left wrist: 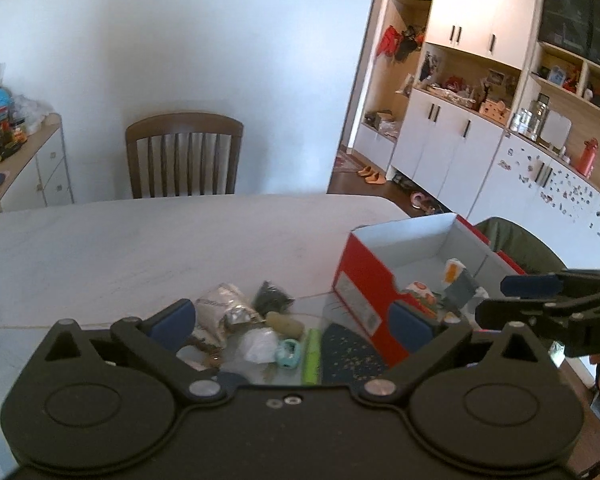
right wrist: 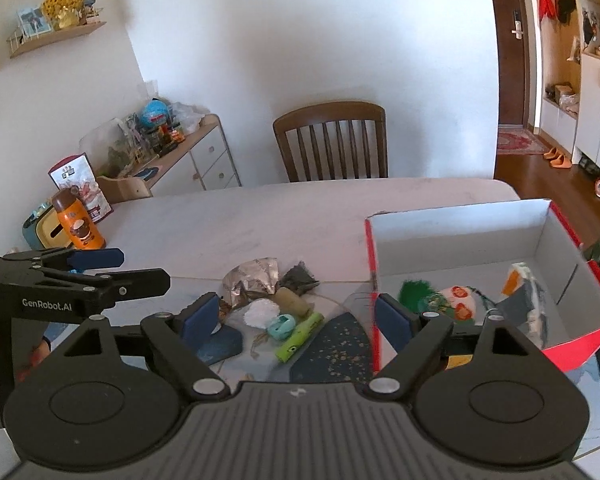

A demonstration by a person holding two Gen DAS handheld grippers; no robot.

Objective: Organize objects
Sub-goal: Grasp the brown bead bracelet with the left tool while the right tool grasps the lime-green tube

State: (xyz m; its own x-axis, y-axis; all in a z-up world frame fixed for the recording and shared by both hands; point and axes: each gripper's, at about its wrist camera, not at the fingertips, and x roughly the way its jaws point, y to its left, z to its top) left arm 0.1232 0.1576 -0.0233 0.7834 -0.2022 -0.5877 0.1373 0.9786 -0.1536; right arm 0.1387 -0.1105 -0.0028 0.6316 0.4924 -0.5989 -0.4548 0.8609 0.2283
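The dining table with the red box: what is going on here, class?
A person holds a two-finger claw in each hand above a white marble-look table. Both the left claw and the right claw are open and empty. A pile of small things, among them a crumpled silver foil wrapper and a lime-green marker, lies beside a red cardboard box with a white inside. Some items are already in the box; the pile is not yet sorted.

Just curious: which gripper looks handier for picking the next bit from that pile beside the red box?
Probably the left gripper: open, with the pile between its fingers. The right gripper, also open, straddles the red box wall.
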